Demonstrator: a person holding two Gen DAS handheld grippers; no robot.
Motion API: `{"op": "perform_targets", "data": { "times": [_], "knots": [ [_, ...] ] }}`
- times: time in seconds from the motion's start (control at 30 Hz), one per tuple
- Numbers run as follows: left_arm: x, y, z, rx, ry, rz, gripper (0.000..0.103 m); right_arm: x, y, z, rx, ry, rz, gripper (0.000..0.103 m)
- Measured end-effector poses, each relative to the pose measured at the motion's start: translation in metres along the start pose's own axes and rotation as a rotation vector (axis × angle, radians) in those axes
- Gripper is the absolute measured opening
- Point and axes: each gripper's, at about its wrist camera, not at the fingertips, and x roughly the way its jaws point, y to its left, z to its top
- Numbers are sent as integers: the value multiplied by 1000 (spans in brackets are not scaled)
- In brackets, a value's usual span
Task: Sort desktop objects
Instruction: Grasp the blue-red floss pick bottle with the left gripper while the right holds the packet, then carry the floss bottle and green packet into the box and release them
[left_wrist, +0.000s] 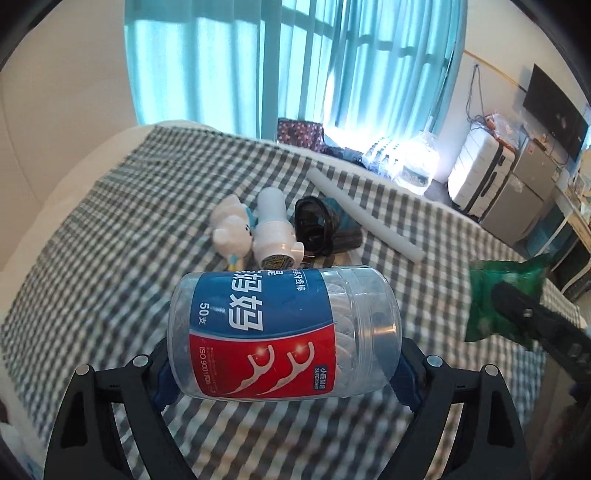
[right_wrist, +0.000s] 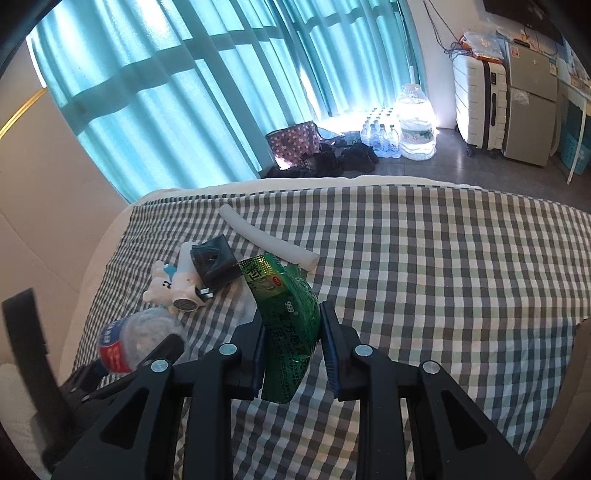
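Floss-pick jar (left_wrist: 284, 332), clear with a blue and red label, lies sideways across the left tongs (left_wrist: 284, 373), whose widely spread pads press its two ends, above the checked bed cover (left_wrist: 110, 229). Beside it, the right tongs (right_wrist: 291, 350) stand narrow, clamped on a green sachet (right_wrist: 288, 317). Farther off on the cover lie a white toy figure (left_wrist: 232, 229), a white plug-in device (left_wrist: 273, 232), a black pouch (left_wrist: 321, 225) and a white foam tube (left_wrist: 365, 218), close together.

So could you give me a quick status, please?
Left gripper shut on floss-pick jar. Right gripper shut on green sachet. Nothing in the way.
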Motion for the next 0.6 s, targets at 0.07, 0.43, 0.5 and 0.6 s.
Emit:
{"op": "perform_targets", "data": {
  "times": [0.07, 0.43, 0.5, 0.6],
  "knots": [
    [-19, -6, -2, 12, -5, -2, 90, -13, 4, -8, -20, -4, 2, 25],
    [-114, -51, -24, 130, -73, -44, 90, -119, 12, -60, -102, -72, -85, 25],
    [-128, -65, -27, 149, -88, -78, 90, -146, 9, -73, -132, -98, -157, 25],
    [-149, -92, -33, 202, -109, -127, 90, -188, -7, -83, -122, -122, -243, 25]
  ]
}}
